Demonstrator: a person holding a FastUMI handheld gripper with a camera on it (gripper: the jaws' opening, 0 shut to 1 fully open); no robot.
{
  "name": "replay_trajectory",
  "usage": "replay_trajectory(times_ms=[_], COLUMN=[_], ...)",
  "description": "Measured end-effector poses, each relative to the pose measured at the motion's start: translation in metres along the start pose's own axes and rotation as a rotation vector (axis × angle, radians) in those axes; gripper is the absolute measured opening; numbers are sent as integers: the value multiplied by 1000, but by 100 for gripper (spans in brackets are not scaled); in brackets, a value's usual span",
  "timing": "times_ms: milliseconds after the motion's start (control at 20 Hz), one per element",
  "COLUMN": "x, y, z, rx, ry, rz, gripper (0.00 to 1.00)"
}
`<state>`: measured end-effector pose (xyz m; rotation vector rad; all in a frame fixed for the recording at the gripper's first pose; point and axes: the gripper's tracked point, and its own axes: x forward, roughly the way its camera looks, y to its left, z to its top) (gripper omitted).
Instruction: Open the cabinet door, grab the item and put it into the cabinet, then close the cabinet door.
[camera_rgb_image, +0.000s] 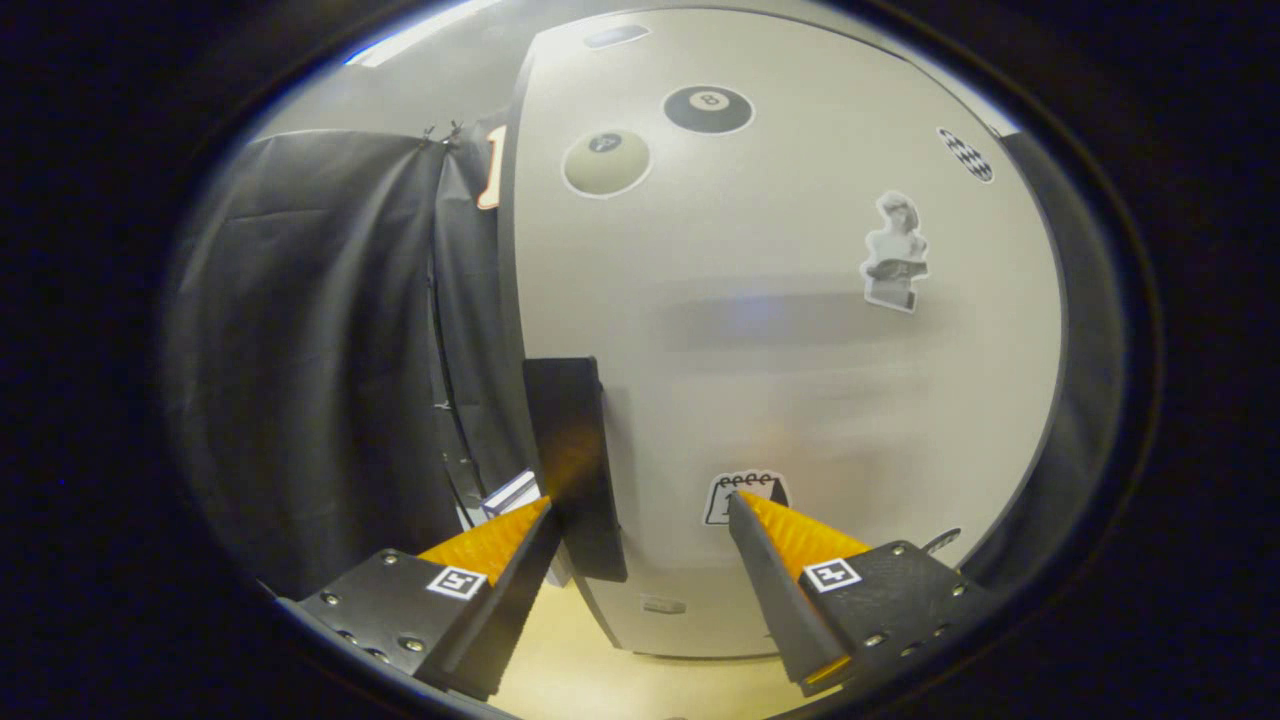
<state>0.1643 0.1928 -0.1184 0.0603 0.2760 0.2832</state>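
Pale tabletop (600, 680) carries closed cabinet (780, 350); small box (512, 492) beside it.

Your cabinet door (800, 400) looks smooth and faintly glossy, its handle (575, 465) matt. Your open gripper (640, 510) has ridged fingertips (790, 530).

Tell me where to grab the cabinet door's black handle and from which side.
Take the black handle at its lower half, coming straight at the door with the open fingers shifted left to straddle it. It is a tall, narrow plate standing out along the door's left edge, so probably only its thin width fits between them.
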Motion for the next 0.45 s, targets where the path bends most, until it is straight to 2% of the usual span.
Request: replay_trajectory(times_ms=[200,450], x=[-37,-90], y=[-32,-120], z=[26,73], rx=[-6,6], ry=[-82,-194], rz=[-40,-158], gripper=[99,99])
